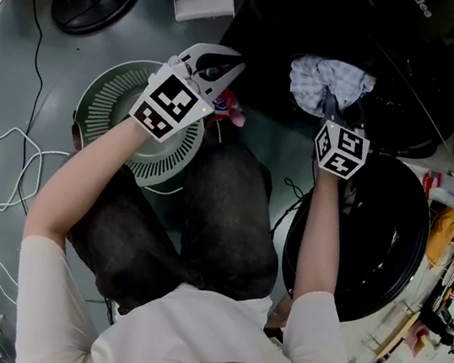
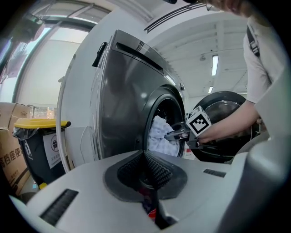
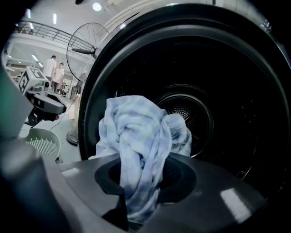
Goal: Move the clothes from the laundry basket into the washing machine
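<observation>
The right gripper [image 3: 144,182] holds a pale blue cloth [image 3: 136,132] at the mouth of the washing machine [image 3: 245,68]. The left gripper [image 2: 146,177], closed narrow, pinches a small red piece [image 1: 233,111].

The head view looks steeply down on the washing machine [image 1: 321,20]. Both gripper views face its opening [image 3: 236,91], the right one much nearer.

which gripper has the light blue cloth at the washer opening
The right gripper, shut on the pale blue cloth at the washing machine; the left gripper grips a red cloth near the basket.
</observation>
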Action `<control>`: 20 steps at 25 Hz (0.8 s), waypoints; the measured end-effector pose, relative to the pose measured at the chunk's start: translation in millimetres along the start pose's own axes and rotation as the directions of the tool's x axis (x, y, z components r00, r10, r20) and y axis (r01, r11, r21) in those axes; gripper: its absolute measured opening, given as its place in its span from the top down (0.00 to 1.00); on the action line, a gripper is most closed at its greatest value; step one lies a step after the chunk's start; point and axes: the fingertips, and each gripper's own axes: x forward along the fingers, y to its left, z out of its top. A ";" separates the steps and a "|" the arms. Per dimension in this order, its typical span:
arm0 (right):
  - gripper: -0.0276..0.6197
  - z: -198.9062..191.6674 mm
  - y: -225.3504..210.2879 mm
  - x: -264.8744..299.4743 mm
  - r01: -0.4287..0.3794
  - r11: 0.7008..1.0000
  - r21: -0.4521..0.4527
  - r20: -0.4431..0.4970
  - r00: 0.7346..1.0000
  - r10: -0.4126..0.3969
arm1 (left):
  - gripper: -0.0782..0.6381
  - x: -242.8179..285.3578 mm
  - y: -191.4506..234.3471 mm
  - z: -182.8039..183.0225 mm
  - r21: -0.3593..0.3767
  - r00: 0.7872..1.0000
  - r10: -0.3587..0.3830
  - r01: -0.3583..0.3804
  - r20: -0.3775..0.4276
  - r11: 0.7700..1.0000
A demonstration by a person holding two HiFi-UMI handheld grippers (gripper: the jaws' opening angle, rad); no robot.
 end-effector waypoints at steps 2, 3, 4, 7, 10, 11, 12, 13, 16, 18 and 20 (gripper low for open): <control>0.74 -4.4 -6.3 7.7 0.036 0.999 -0.039 0.004 0.999 -0.036 | 0.88 1.4 -3.0 -0.2 0.001 1.000 -0.003 0.003 -0.001 1.000; 0.73 -5.6 -9.5 11.6 0.052 0.996 -0.066 0.007 0.999 -0.052 | 0.88 1.7 -4.6 0.3 0.002 1.000 -0.005 0.005 0.000 1.000; 0.73 -6.0 -12.9 15.5 0.068 0.993 -0.093 0.012 0.998 -0.067 | 0.88 1.7 -6.1 1.4 0.004 1.000 -0.006 0.006 0.001 1.000; 0.73 -4.4 -23.5 26.8 0.113 0.981 -0.158 0.037 0.993 -0.109 | 0.88 -0.3 -7.7 3.9 0.010 1.000 -0.001 0.001 0.003 1.000; 0.73 -0.9 -32.4 38.4 0.152 0.963 -0.224 0.063 0.988 -0.141 | 0.88 -4.3 -4.0 3.0 0.008 1.000 0.019 -0.019 -0.006 1.000; 0.73 0.9 -35.2 42.0 0.164 0.956 -0.244 0.072 0.986 -0.151 | 0.88 -5.5 -2.1 3.7 0.006 1.000 0.027 -0.027 -0.005 1.000; 0.73 2.9 -37.4 45.2 0.174 0.950 -0.259 0.082 0.984 -0.158 | 0.88 -6.7 -0.4 4.8 0.002 0.999 0.035 -0.035 -0.002 0.999; 0.73 5.0 -38.6 47.8 0.182 0.945 -0.273 0.094 0.982 -0.162 | 0.88 -8.1 0.6 5.4 -0.003 0.999 0.043 -0.043 0.001 0.999; 0.73 10.5 -37.7 54.6 0.203 0.922 -0.330 0.127 0.977 -0.170 | 0.88 -12.4 -0.5 1.1 -0.005 0.999 0.048 -0.048 -0.008 0.999; 0.72 8.4 -37.0 59.6 0.222 0.893 -0.392 0.136 0.974 -0.182 | 0.88 -15.2 -1.1 -2.3 0.006 0.999 0.048 -0.048 -0.021 0.999; 0.72 5.7 -34.5 63.9 0.230 0.853 -0.469 0.143 0.973 -0.183 | 0.88 -17.7 -0.5 -3.0 0.025 0.998 0.059 -0.058 -0.026 0.998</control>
